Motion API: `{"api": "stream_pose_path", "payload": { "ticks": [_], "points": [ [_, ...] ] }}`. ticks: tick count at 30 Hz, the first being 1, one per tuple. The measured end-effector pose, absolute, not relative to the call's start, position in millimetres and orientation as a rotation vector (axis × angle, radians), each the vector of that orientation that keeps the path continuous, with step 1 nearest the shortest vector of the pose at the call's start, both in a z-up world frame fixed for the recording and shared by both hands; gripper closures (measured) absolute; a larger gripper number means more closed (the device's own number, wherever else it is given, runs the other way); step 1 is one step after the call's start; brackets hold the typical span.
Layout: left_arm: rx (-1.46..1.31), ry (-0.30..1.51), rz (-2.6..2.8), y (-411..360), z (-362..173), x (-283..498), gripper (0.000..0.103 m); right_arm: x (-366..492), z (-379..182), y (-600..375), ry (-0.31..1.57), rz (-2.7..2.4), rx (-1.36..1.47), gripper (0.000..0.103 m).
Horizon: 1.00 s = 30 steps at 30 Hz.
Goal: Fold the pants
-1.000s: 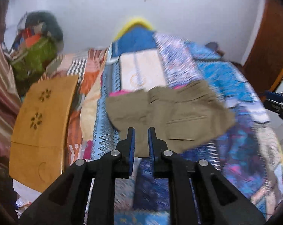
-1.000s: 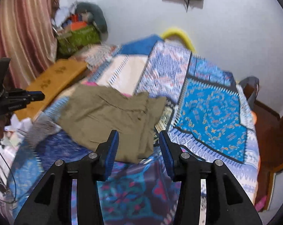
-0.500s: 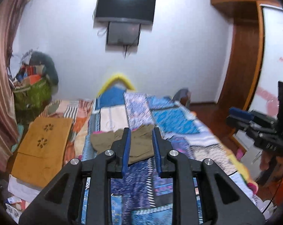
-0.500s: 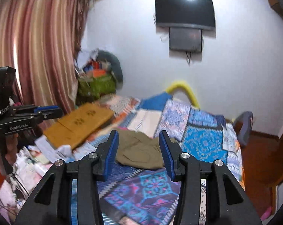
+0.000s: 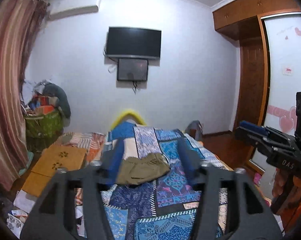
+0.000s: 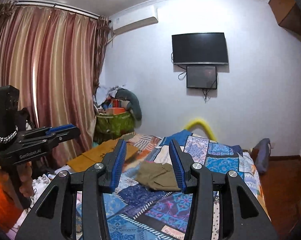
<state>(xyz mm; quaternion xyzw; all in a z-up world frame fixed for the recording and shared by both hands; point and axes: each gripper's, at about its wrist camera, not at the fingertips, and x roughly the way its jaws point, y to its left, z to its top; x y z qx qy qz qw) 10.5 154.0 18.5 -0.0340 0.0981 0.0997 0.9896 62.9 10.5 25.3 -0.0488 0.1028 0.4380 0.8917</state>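
We see the bed [image 5: 170, 206] under its patchwork quilt, and on the quilt the pants [image 5: 143, 169] lie folded in an olive bundle. Our left gripper [image 5: 150, 165] is opening with nothing between its jaws; our right gripper [image 6: 148, 166] stands parted and empty.

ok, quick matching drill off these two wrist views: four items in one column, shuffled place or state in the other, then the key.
Items:
1. pants
2. wooden board
3. TV
4. green basket

Places or states:
A. mounted on the wall above a smaller screen
B. in the corner by the curtain, piled full
C. folded in a bundle on the patchwork bedspread
D. lying flat at the side of the bed nearest the curtain

Pairs: 1-C, 2-D, 3-A, 4-B
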Motion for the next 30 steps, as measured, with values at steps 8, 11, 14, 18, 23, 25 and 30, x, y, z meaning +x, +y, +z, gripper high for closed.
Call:
{"api": "stream_pose_path", "payload": {
  "ticks": [8,11,14,18,23,25,30],
  "points": [
    [-0.047,0.168,0.233,149,16,-1,0.019,46,26,7,0.177,0.848,-0.073,0.021],
    [-0.047,0.154,0.237,147,15,-5,0.002,41,27,3,0.155,0.821,-0.078,0.015],
    [-0.036,0.150,0.248,146,14,-7,0.001,41,29,1,0.156,0.820,-0.059,0.006],
    [-0.035,0.148,0.246,145,12,-8,0.001,38,28,-4,0.141,0.794,-0.050,0.001],
    [-0.039,0.147,0.246,142,11,-9,0.001,32,26,-5,0.137,0.783,-0.057,0.001],
    [-0.041,0.145,0.246,141,10,-9,0.001,30,26,-5,0.136,0.783,-0.060,0.001],
    [-0.032,0.141,0.252,140,10,-9,0.001,30,24,-7,0.146,0.784,-0.054,0.001]
  ]
}}
